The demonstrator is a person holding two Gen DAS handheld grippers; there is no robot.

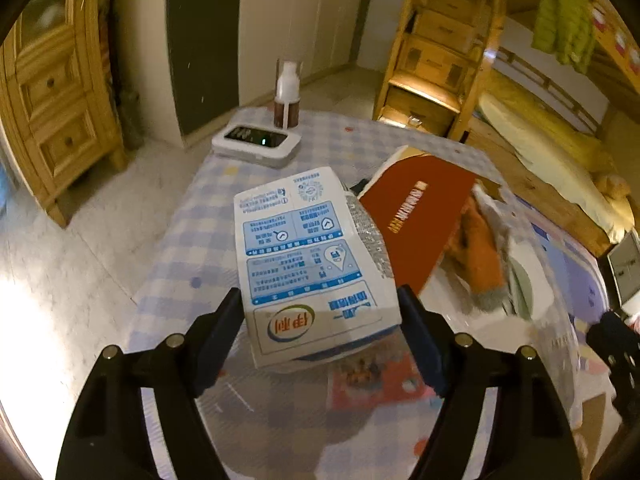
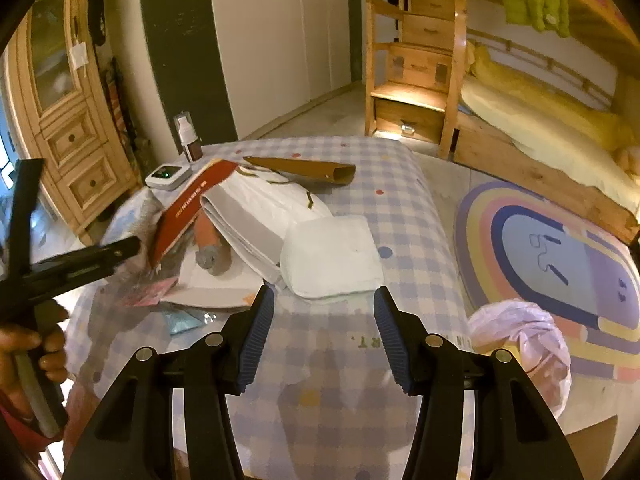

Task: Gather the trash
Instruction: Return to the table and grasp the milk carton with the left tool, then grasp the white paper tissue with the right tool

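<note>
The left gripper (image 1: 320, 312) has a white and blue milk carton (image 1: 312, 256) between its fingers. The fingers sit close on both sides of the carton, but I cannot tell if they squeeze it. The carton lies flat on the checked tabletop (image 1: 188, 240). At 2 o'clock from it is a red box (image 1: 416, 220), touching it, with an orange thing (image 1: 480, 256) just past that. At 11 o'clock, near the far edge, sit a white gadget (image 1: 256, 142) and a small bottle (image 1: 287, 96).

The right gripper (image 2: 324, 336) has its fingers apart with nothing between them. A folded white pad (image 2: 332, 256) lies just beyond them at 12 o'clock. A long brown box (image 2: 304, 168) lies farther back. A pale plastic bag (image 2: 528, 344) hangs at 3 o'clock, off the tabletop edge.
</note>
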